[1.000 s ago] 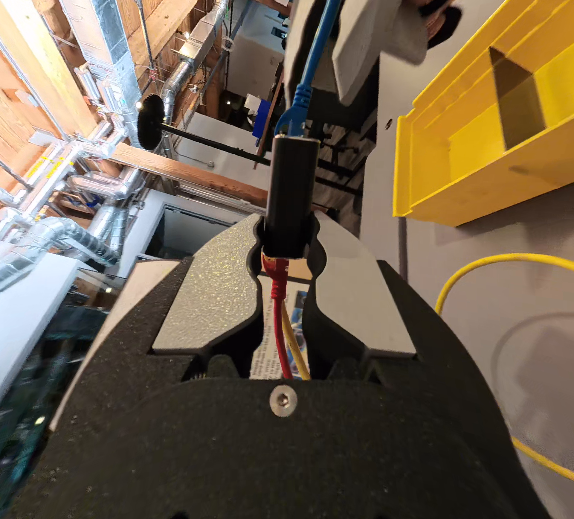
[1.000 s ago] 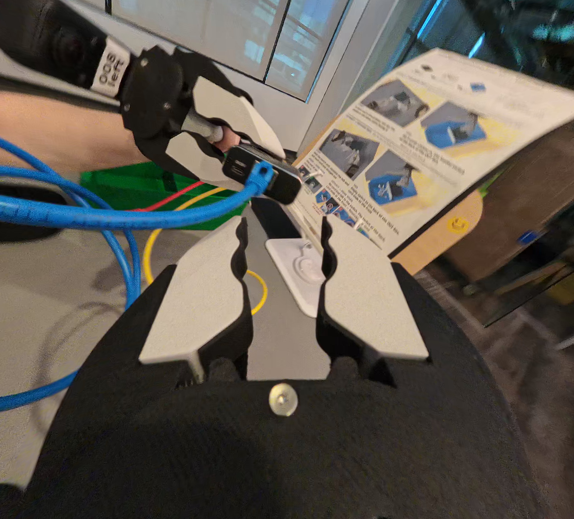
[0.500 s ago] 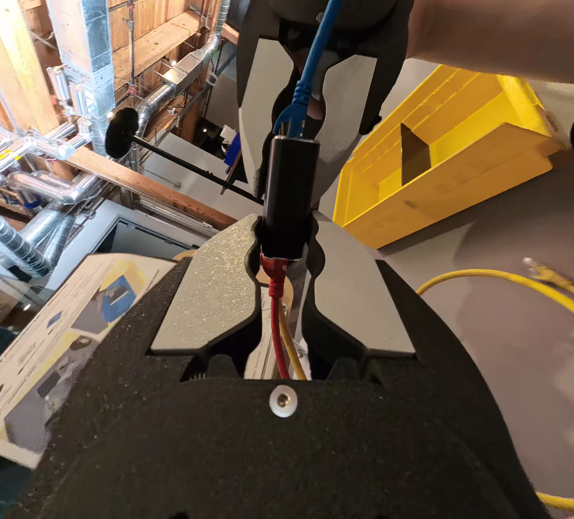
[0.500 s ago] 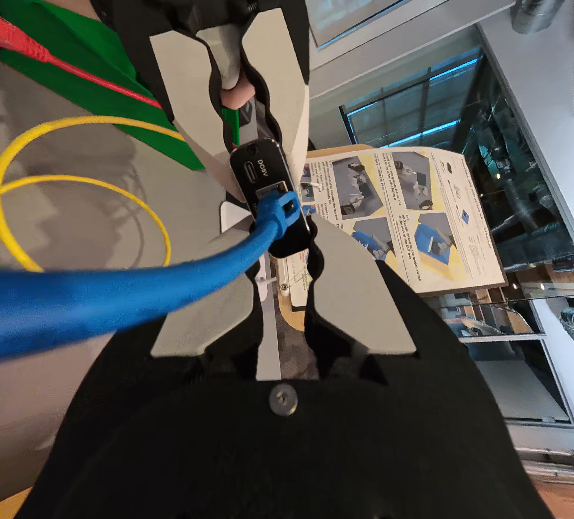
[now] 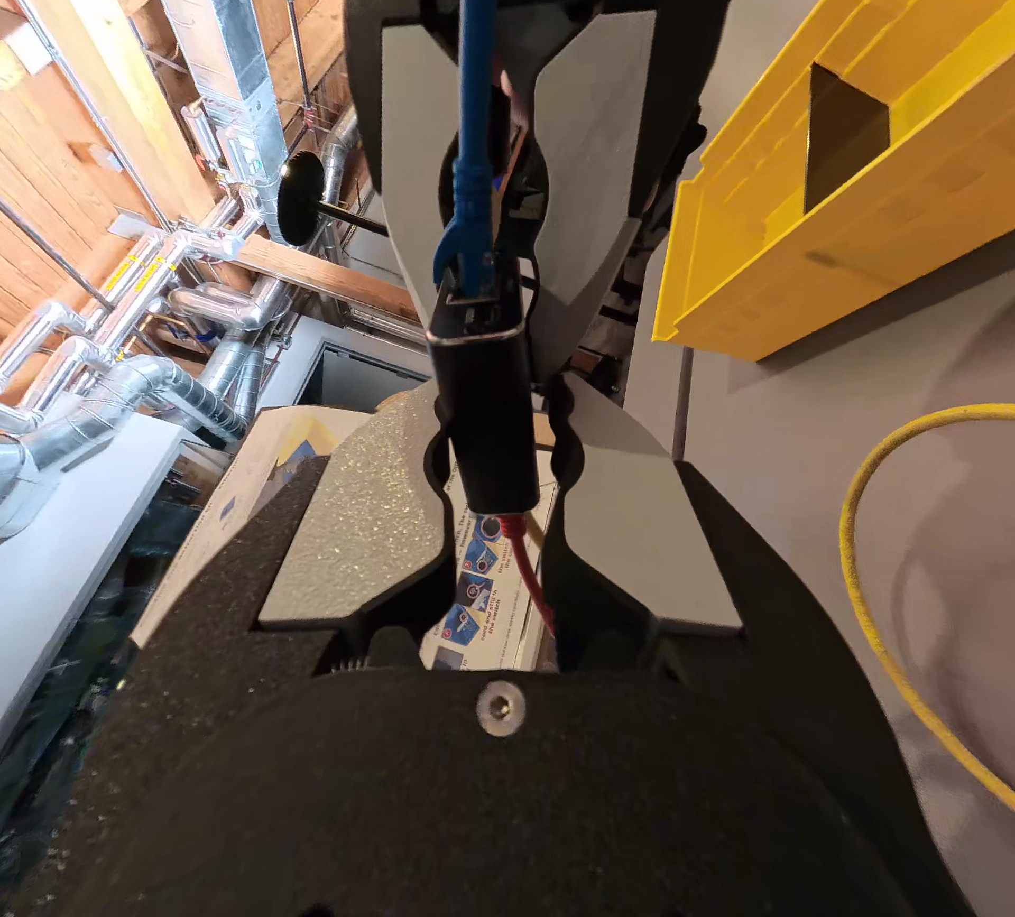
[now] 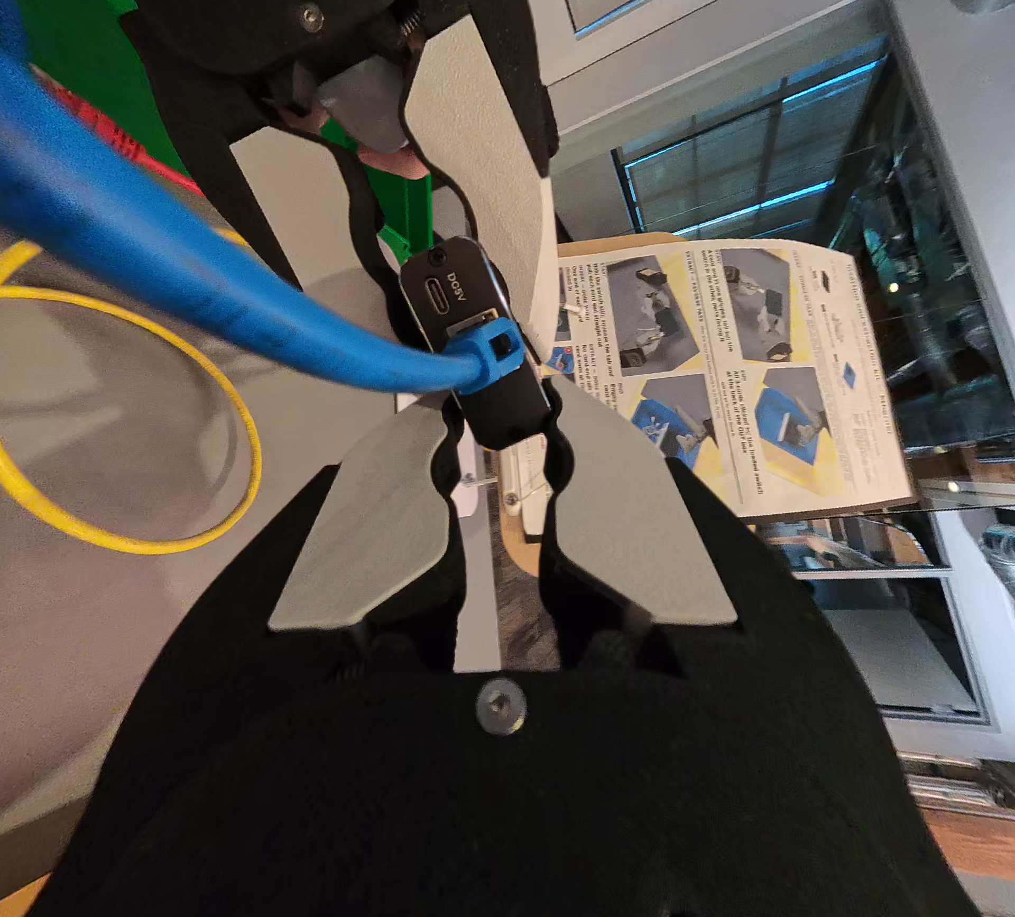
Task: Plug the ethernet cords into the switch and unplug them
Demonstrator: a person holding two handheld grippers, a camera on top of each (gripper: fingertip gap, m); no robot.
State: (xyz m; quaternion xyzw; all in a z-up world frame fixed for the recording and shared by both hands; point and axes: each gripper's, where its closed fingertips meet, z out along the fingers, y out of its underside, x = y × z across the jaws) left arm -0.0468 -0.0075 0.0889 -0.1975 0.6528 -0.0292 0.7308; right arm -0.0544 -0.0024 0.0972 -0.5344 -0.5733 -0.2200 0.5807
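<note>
The black switch stands lengthwise between my left gripper's pads. The left pad touches it, but a gap shows at the right pad, so this gripper is open. A blue cord is plugged into the switch's far end. A red cord and a yellow one enter its near end. My right gripper is shut on the other end of the switch, just below the blue plug. The right gripper also shows in the left wrist view, and the left gripper shows in the right wrist view.
A yellow bin stands on the grey table, with a loose yellow cord looping near it. A green bin sits behind the left gripper. A printed instruction sheet leans on a board beyond the switch. The tips of both grippers are at nearly the same place.
My right gripper came in from open and closed on the switch's end. My left gripper's jaws have now widened, and a gap has opened at its right pad.
</note>
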